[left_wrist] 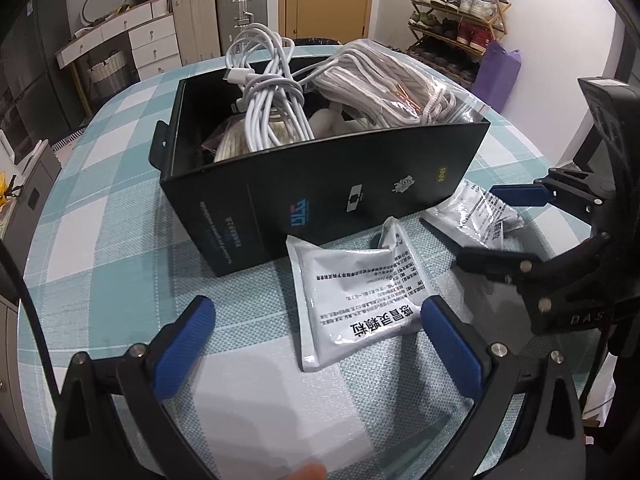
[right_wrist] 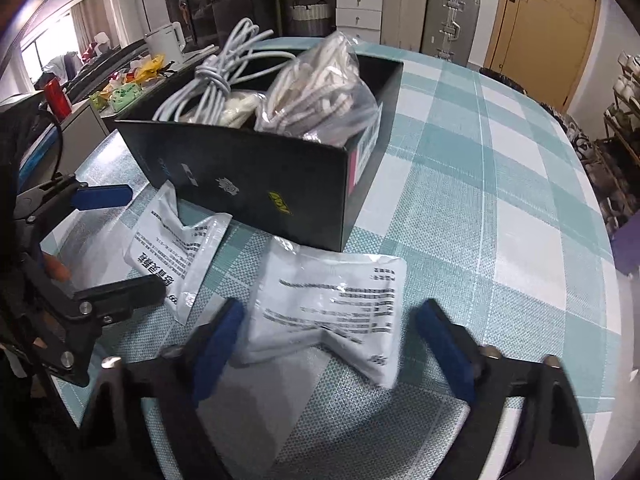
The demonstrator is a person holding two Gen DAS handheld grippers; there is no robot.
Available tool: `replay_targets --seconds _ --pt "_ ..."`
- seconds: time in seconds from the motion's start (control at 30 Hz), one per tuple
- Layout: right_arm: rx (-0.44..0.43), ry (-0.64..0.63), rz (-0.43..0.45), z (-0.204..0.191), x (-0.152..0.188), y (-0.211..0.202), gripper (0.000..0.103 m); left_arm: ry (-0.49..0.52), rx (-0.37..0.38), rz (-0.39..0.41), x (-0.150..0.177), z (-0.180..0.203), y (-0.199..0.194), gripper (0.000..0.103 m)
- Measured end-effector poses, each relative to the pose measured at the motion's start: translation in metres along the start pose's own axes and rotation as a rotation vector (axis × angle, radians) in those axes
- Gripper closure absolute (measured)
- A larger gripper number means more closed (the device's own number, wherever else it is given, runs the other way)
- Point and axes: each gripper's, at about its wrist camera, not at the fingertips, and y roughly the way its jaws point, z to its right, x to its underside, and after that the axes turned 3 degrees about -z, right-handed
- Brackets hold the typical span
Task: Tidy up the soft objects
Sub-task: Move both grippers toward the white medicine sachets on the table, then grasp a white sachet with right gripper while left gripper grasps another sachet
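Observation:
A silver sachet [left_wrist: 352, 288] with black print lies on the checked tablecloth in front of a black box [left_wrist: 320, 200]. My left gripper [left_wrist: 318, 336] stands open around its near end, and the right pad [left_wrist: 448, 340] sits at the sachet's edge. A second printed sachet [right_wrist: 332, 300], creased in the middle, lies between the fingers of my right gripper [right_wrist: 332, 340]. That gripper is open, its left pad [right_wrist: 220, 340] close to the sachet's edge and the right one apart from it. The box [right_wrist: 260, 184] holds a white cable bundle [left_wrist: 268, 112] and a bagged cord [left_wrist: 384, 84].
The round table [right_wrist: 500, 200] wears a teal and white checked cloth, bare to the right of the box. Behind it stand suitcases [left_wrist: 240, 8], white drawers [left_wrist: 152, 44], a shoe rack [left_wrist: 460, 12] and a purple bag [left_wrist: 496, 76]. A cluttered counter [right_wrist: 132, 80] is on the left.

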Motion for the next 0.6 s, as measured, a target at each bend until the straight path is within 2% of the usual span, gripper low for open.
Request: replay_targets --seconds 0.07,0.17,0.43,0.6 --pt "-0.006 -0.01 0.003 -0.001 0.001 -0.002 0.037 -0.003 0.004 -0.001 0.0 0.0 0.0 0.0" --pt "-0.011 -0.031 0.006 -0.003 0.003 -0.005 0.046 -0.004 0.013 0.002 0.001 0.001 0.0 0.0" --pt "-0.01 -0.049 0.035 -0.001 0.004 -0.02 0.05 -0.013 0.035 0.013 -0.002 0.008 -0.001 0.0" --pt "0.001 -0.043 0.033 0.005 0.005 -0.021 0.05 -0.025 0.007 -0.002 -0.004 0.016 0.004 0.0"
